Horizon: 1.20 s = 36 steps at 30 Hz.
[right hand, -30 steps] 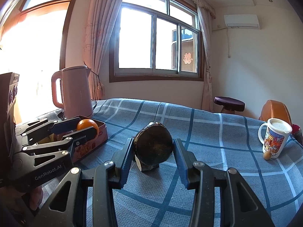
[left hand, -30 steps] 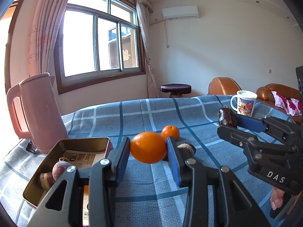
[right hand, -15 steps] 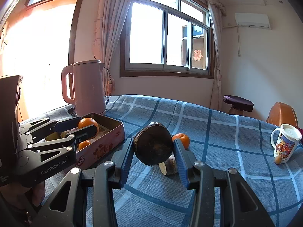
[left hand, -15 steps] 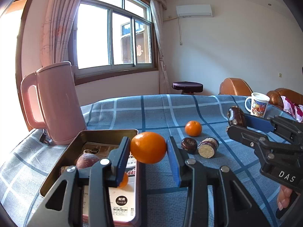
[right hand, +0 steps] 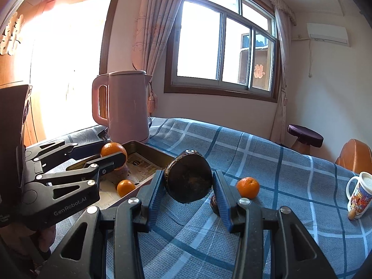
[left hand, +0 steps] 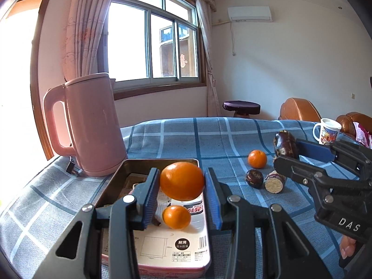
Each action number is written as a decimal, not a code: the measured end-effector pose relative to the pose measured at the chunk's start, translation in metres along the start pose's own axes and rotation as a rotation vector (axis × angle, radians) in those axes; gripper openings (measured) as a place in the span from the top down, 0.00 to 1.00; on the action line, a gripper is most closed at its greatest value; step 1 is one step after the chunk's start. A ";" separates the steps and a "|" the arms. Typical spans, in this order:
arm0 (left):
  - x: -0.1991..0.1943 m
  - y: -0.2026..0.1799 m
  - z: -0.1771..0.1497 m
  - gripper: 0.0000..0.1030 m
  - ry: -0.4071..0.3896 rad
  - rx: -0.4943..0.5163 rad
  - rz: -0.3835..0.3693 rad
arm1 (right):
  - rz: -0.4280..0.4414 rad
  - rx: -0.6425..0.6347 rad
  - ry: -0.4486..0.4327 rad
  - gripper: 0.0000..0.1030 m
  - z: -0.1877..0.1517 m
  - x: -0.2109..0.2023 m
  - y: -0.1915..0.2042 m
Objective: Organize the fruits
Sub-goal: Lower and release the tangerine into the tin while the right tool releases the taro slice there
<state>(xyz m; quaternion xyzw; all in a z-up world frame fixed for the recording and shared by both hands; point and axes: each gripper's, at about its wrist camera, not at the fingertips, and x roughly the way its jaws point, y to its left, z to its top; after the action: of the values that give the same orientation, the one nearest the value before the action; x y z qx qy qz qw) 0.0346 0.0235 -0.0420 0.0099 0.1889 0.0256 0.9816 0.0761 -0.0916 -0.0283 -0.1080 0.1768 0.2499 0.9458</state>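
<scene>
A blue checked cloth (left hand: 209, 139) fills the lower frame, carrying a pink kettle (left hand: 90, 125) at left, a metal tin (left hand: 204, 209) below it, a loose orange (left hand: 257, 158), two dark fruits (left hand: 254, 178) at centre-right, and a mug (left hand: 326, 131) at far right.

Left tongs (left hand: 182, 183) and right tongs (right hand: 188, 182) each clamped, raised, side by side.

**Right wrist view: dark fruit clamped, left gripper over tin**

Right gripper (right hand: 188, 187) is gripping a dark brown fruit (right hand: 188, 179) between its blue pads, off the checked blue cloth (right hand: 267, 162). At left, the left gripper (right hand: 109, 157) is pinching an orange (right hand: 113, 150) above the open metal tin (right hand: 148, 150). A small orange (right hand: 125, 187) is lying inside the tin. Another orange (right hand: 247, 187) is sitting on the cloth just right of the pads. Pink kettle (right hand: 126, 107) is standing behind the tin; a mug (right hand: 359, 195) is standing far right.
</scene>
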 end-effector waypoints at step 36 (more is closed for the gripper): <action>0.021 0.080 -0.016 0.60 0.166 -0.093 0.122 | 0.167 -0.107 0.091 0.57 0.005 0.057 0.081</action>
<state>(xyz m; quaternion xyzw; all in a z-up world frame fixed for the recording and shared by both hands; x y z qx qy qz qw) 0.0449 0.1044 -0.0622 -0.0265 0.2672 0.0948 0.9586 0.0820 0.0038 -0.0549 -0.1544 0.2146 0.3319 0.9055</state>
